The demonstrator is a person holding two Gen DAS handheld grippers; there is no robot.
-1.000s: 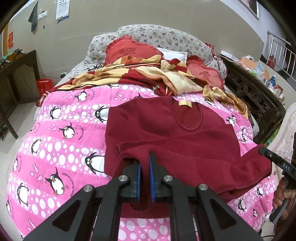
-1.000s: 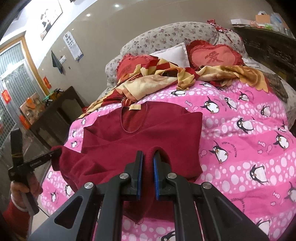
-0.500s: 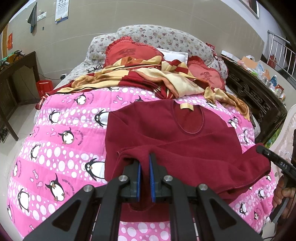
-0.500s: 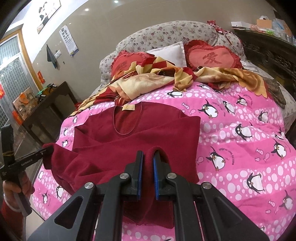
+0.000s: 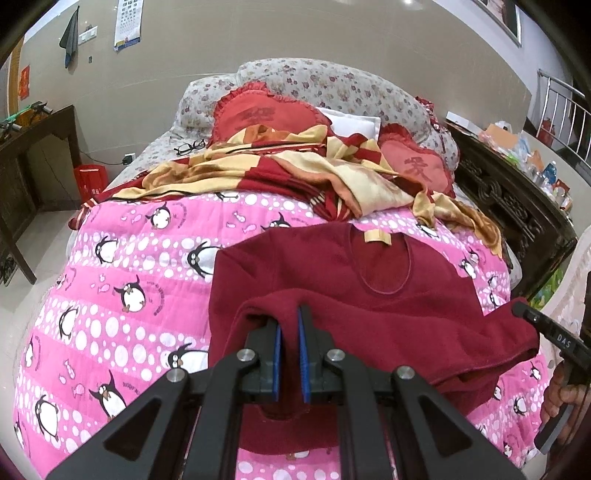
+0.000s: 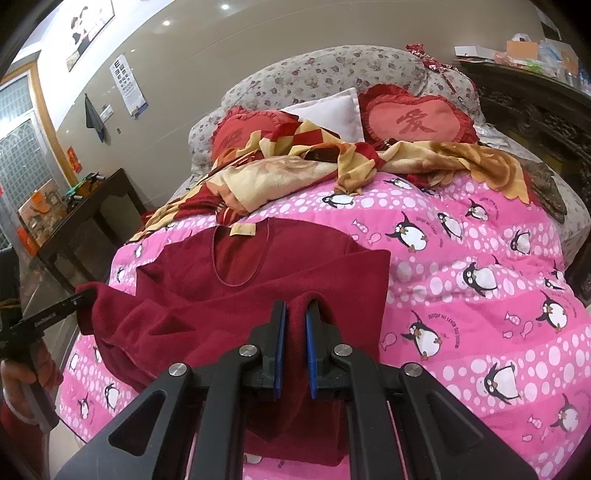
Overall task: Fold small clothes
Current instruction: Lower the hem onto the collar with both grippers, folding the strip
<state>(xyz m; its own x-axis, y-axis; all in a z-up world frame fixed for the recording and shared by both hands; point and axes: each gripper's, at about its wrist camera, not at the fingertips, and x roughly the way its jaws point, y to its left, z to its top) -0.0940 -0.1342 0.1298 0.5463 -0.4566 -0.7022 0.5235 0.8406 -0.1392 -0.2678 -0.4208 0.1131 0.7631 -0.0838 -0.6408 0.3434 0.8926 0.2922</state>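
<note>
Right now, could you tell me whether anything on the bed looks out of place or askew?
Mostly the crumpled red-and-yellow blanket, bunched unevenly across the bed above the penguin quilt. Eyeglasses lie loose on the floral sheet beside it. The maroon shirt itself looks fine, its lower edge pinched in both grippers.

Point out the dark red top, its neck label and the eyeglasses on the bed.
dark red top [image 5: 369, 314]: left wrist view, chest panel.
neck label [image 5: 378, 237]: left wrist view, middle of tan tag.
eyeglasses [image 5: 189, 147]: left wrist view, frame's bridge.

Hem lost under my claws

My left claw [image 5: 289, 350] and right claw [image 6: 295, 350] cover the red top's [image 5: 369, 306] lower edge; the wall print [image 5: 127, 24] is too small to read.
</note>
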